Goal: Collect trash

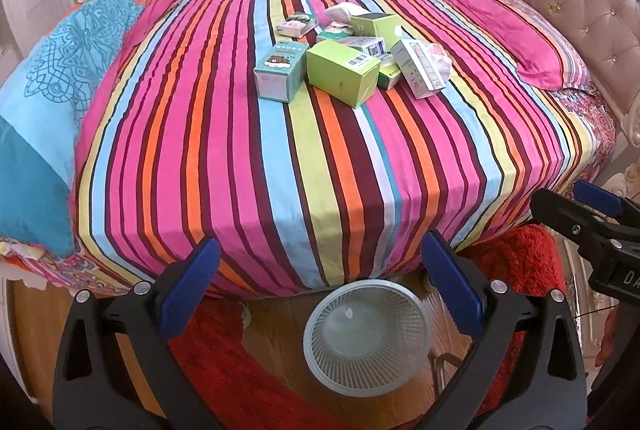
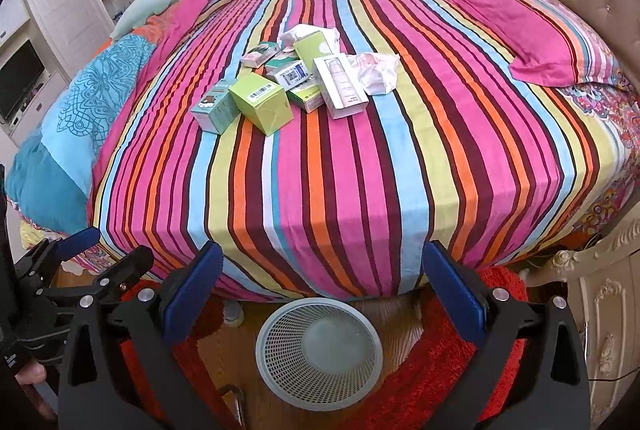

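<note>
Both tools (image 1: 320, 266) (image 2: 322, 270) (jaws spread) above wastebasket (image 1: 367, 336)

**Boxes heaped on the striped bed, basket on the floor below**

The right claw (image 2: 322, 284) stands wide open, its blue pads (image 2: 191, 292) holding nothing, above a white mesh basket (image 2: 319, 352) on the wood floor beside a red rug (image 2: 452, 362). Well beyond, on the bed (image 2: 340, 182), lies a heap of trash: a teal box (image 2: 216, 110) touching a green box (image 2: 264, 102), a white box (image 2: 340, 86), and crumpled paper (image 2: 374, 70) just beside it. The left claw (image 2: 100, 254) shows at the lower left edge, also open.
</note>
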The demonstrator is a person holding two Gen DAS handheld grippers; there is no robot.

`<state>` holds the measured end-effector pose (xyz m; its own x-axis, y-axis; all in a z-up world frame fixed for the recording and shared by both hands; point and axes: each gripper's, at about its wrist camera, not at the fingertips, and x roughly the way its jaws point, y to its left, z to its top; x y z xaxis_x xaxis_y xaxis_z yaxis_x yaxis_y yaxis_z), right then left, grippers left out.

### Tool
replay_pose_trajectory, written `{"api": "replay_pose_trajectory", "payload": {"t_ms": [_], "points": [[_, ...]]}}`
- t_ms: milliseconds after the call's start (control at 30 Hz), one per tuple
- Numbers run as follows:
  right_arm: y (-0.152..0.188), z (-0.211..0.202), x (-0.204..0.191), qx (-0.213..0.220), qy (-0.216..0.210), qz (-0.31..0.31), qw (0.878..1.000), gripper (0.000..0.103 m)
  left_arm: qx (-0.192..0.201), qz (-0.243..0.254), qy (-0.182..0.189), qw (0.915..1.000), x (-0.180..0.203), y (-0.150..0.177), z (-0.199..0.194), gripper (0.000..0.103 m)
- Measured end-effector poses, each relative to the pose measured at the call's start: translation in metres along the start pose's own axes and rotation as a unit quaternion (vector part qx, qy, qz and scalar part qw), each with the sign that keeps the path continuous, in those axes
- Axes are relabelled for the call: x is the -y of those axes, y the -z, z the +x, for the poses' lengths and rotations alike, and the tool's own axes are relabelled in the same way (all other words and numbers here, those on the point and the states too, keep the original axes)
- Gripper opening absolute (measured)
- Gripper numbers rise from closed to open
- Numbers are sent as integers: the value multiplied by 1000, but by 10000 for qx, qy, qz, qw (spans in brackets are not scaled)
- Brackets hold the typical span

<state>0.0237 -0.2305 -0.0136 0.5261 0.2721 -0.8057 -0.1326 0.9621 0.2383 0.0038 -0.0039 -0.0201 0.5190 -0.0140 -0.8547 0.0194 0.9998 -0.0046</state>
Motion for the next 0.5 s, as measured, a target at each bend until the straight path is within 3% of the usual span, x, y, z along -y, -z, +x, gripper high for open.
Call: {"api": "replay_pose_trajectory", "payload": {"t_ms": [500], "points": [[2,0,1,-39,-4,-1,10000,96,-112,-65,54,9999,-1,5,4,97]]}}
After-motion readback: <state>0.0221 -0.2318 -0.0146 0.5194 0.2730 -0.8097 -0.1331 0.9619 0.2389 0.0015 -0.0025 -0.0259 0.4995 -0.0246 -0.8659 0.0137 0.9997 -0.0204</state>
